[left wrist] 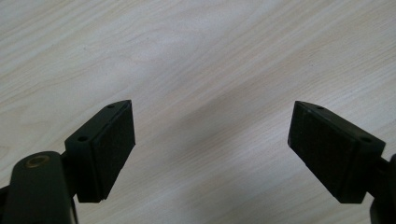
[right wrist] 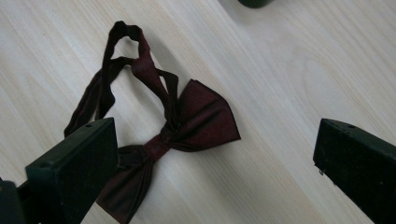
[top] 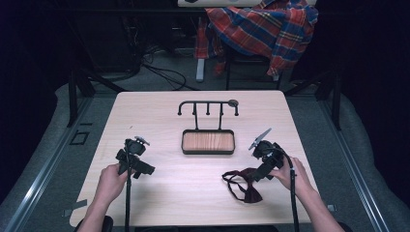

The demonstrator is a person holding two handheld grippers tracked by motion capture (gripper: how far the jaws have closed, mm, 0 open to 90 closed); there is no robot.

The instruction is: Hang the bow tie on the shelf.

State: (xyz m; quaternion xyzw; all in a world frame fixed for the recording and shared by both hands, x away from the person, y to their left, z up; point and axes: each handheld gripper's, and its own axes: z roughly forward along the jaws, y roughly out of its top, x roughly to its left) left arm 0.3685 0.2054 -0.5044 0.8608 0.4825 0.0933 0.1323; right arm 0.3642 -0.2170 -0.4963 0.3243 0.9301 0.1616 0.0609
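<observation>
**Bow tie not yet gripped – pickup pending**

Progress: nothing is judged done so far. The bow tie (top: 243,186) lies flat on the table (top: 159,111), near the front edge on the right side, just beside the right gripper (top: 255,175). In the right gripper view the bow tie (right wrist: 187,123) sits between and beyond the jaws, untouched; the jaws are spread wide with nothing held. The left gripper (top: 145,170) is parked over bare table at the left, jaws also wide apart and empty, as seen in the left gripper view. The rack (top: 208,108) at the table's middle carries nothing on its hooks, and the tray (top: 208,142) at its foot is empty. Likely remaining: close on the tie, lift it, and hang it on the rack or put it in the tray; which one cannot be told.

Materials/shapes:
- Bow tie: dark maroon fabric, slight sheen, two fanned wings pinched at a centre knot, thin strap looped and twisted behind it. Limp; expected to sag when lifted.
- Table: pale wood-grain, smooth, matte.
- Rack: thin black metal rod, T-shaped bar with small hooks.
- Tray: rectangular, dark rim, wood-tone base.
- Pads (left wrist: 112,149): black, flat, finely textured.
</observation>
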